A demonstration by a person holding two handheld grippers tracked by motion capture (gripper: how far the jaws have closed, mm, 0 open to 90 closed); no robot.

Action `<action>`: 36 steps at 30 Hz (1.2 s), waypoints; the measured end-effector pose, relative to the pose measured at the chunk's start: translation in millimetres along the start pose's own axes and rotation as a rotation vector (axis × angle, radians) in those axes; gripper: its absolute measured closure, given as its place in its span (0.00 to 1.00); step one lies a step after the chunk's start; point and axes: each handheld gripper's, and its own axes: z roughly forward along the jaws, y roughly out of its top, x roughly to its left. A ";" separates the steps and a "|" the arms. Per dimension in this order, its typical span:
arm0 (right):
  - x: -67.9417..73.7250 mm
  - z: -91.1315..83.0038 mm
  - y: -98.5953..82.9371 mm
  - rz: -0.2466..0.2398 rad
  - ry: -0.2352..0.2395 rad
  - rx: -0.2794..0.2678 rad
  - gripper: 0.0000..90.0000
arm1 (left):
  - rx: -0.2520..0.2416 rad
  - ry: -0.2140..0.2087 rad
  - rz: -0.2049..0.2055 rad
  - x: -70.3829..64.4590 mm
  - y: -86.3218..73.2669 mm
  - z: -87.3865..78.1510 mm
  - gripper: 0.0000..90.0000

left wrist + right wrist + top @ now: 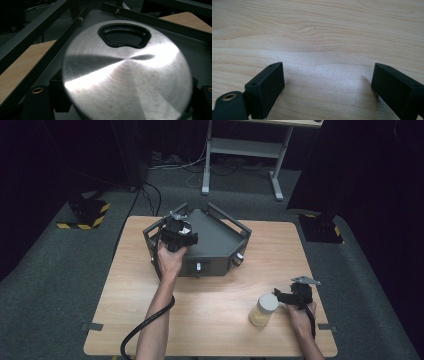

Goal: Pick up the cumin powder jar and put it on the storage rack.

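A dark room with grey carpet surrounds a pale wooden tabletop [210, 295]. In the high view, the left claw [176, 234] hangs over the near left part of a dark grey metal tray [220, 237] with a railed frame. The right claw [295, 296] rests low at the tabletop's near right, and a jar [263, 309] with a white lid stands just to its left, close but apparently not touching.

In the left gripper view, a brushed steel lid [127, 77] with a black recessed handle [124, 35] at its far side lies right in front of the claw, over the tray floor. The jaws stand on either side of its near rim, spread about as wide as the lid; whether they actually press on it I cannot tell, since the rim hides the pads. The lid looks stiff, thin and fairly light, with a smooth, slippery face. I judge the rim the place to take hold, squarely across its width, or else the handle, which would give more bite than bare metal.

In the right gripper view, the jaws are wide apart with nothing between them, bare wood grain ahead. The jar, likely light plastic, would take a grip around its body below the lid.
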 end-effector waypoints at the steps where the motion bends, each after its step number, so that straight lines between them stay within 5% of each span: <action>1: 0.0 0.0 0.0 -0.001 0.000 0.000 0.12 | -0.007 0.005 0.000 -1.5 -1.1 -1.9 0.17; 13: 0.0 0.0 0.0 0.000 0.000 0.000 0.12 | -0.054 0.018 0.019 -3.0 -13.7 -28.2 0.01; 36: 0.0 0.0 0.1 0.000 0.000 0.001 0.12 | -0.063 -0.062 0.072 3.6 -64.0 -61.8 0.01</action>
